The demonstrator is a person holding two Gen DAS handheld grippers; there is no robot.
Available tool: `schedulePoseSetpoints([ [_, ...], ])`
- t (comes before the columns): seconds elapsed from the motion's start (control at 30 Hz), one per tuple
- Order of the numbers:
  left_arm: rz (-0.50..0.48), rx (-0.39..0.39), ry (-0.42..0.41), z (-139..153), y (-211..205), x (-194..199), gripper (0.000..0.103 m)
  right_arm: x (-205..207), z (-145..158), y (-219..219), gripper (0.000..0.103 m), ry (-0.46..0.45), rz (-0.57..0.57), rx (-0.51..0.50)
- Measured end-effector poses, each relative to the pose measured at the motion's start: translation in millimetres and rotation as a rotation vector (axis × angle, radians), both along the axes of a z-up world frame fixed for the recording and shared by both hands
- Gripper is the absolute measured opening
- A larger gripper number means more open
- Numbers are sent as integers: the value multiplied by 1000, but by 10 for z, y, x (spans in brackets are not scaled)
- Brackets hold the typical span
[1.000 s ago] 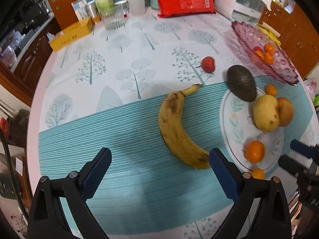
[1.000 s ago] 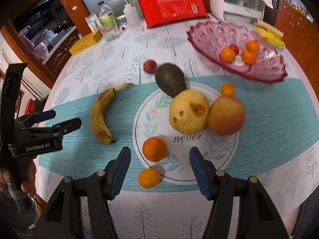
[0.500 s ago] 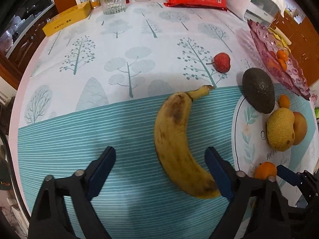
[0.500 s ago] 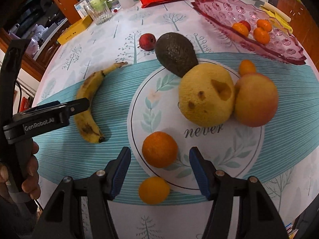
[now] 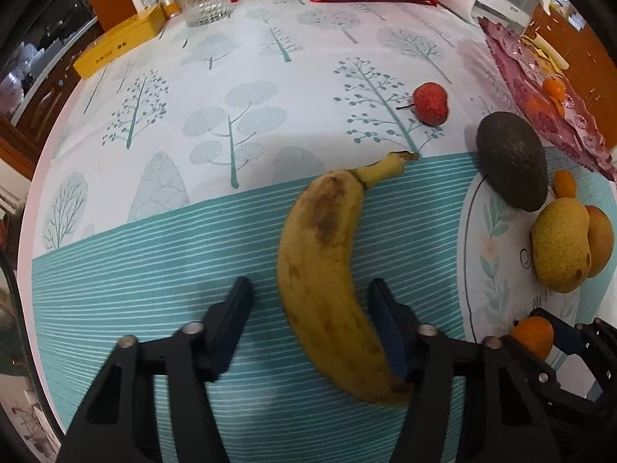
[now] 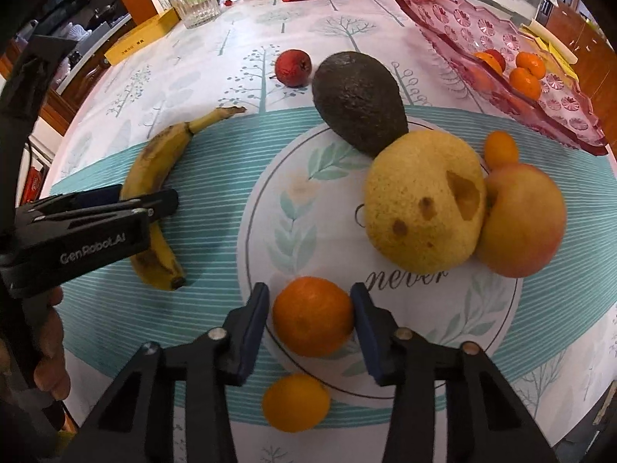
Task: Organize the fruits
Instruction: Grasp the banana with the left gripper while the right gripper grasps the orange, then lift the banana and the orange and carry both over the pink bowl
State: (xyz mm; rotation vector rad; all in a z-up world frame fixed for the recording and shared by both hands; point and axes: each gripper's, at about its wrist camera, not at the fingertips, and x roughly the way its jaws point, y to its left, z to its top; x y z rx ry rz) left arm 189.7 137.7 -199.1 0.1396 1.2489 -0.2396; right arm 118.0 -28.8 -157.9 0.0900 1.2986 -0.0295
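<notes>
Teal stripes and pale printed trees cover the tablecloth [image 5: 162, 293], and on it sits a white plate [image 6: 308, 208] holding a yellow pear [image 6: 424, 200], a reddish apple [image 6: 520, 220] touching it and a dark avocado [image 6: 358, 96] leaning over the rim. Off the plate, to its left, lies the spotted banana [image 5: 324, 270]. The left gripper [image 5: 310, 308] is closing around its lower half, one pad touching the peel, the other just short. On the plate's near edge rests an orange [image 6: 312, 316]; the right gripper [image 6: 308, 308] is closing on it, the right pad touching, a sliver of gap at the left. Both grasps look moments from done. Next, I'd say, comes a firm squeeze, then a straight lift towards the pink glass dish [image 6: 501, 58].
</notes>
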Motion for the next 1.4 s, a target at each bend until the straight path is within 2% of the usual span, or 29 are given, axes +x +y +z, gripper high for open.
schedulePoseSetpoints([
  [0.07, -21, 4, -8, 19, -43, -26, 44, 11, -1, 3, 40, -3, 5, -6],
  [0.13, -26, 20, -20, 23, -80, -43, 43, 21, -5, 19, 40, -7, 13, -19],
  [0.23, -21, -3, -10, 22, -51, -32, 42, 31, -8, 23, 39, -9, 20, -24],
  [0.43, -19, -11, -4, 62, 41, -56, 34, 5, 12, 31, 39, -7, 27, -5],
  [0.9, -14, -37, -50, 322, 176, -411, 33, -213, 342, 108, 39, -90, 47, 3],
  [1.17, -26, -75, -116, 697, 182, -611, 33, -399, 629, 15, 38, -152, 20, 13],
  [1.4, -40, -160, -195, 1284, 39, -735, 33, -551, 1047, -229, 38, -216, -20, 9],
])
